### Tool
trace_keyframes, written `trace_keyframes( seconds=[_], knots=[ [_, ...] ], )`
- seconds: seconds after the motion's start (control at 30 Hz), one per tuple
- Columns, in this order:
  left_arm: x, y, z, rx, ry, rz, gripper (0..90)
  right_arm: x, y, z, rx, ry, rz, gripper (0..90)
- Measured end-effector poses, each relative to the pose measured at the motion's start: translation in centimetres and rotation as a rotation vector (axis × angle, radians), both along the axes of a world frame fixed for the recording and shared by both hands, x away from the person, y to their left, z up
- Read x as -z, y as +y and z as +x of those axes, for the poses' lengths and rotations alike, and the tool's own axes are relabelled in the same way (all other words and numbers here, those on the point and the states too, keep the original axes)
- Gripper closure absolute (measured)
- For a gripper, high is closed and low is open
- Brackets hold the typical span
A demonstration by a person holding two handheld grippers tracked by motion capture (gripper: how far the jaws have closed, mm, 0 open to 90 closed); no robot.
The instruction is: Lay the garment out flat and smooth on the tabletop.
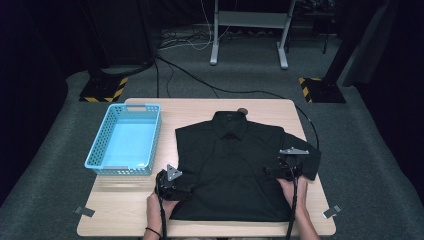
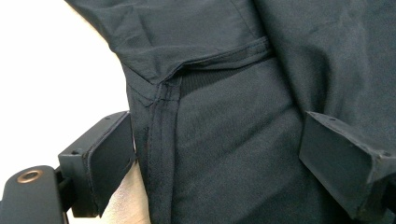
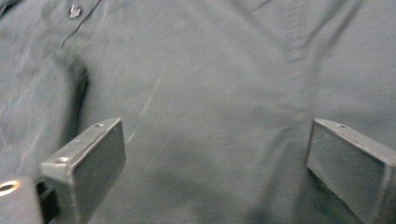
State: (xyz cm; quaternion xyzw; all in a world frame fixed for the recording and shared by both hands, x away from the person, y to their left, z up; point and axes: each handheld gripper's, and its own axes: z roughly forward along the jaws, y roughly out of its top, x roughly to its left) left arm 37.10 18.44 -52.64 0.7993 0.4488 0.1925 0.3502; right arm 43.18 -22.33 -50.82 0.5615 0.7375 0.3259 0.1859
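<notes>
Shirt: a black shirt (image 1: 235, 165) lies flat on the tabletop (image 1: 200, 107), collar at the far edge, hem toward the person, a little right of the middle.
Sleeves: the right sleeve lies spread toward the tabletop's right edge; in the left tongs' view the left side shows a folded sleeve hem and a side seam over pale wood.
Left tongs: the left tongs (image 1: 172, 186) sit at the shirt's lower left edge. In their own view (image 2: 210, 158) the jaws stand wide apart, with the side seam and a swell of cloth between them; the left jaw lies just beside the seam, and neither jaw presses the cloth.
Right tongs: the right tongs (image 1: 286, 167) rest over the shirt near the right sleeve. In their own view (image 3: 215, 163) the jaws stand wide apart over smooth cloth, gripping nothing; that picture is blurred.
Button: a small button (image 3: 74, 10) shows at the top left of the right tongs' view.
Basket: a blue basket (image 1: 102, 152) stands left of the shirt, apart from it.
Hands: both forearms come in from the near edge, one behind each tongs.
</notes>
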Motion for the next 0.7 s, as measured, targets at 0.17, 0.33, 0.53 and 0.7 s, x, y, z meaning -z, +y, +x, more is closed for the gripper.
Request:
trace_keyframes(
  seconds=[0.17, 0.33, 0.53, 0.7],
  knots=[
    [0.0, -0.1, 0.0, 0.003, -0.001, 0.002, 10.4, 1.0, 0.9, -0.2, -0.021, 0.007, -0.031, 0.4],
    [0.0, -0.3, -0.2, 0.000, -0.003, 0.004, 10.4, 1.4, 0.8, -0.6, -0.021, -0.028, -0.085, 0.0],
    [0.0, -1.1, -0.5, -0.004, -0.004, 0.004, 10.3, 1.4, 0.1, -1.0, -0.026, -0.034, -0.085, 0.0],
    [0.0, -1.6, -0.7, 0.003, -0.004, 0.006, 10.3, 1.5, -0.7, -1.7, -0.018, -0.041, -0.084, 0.3]
  ],
)
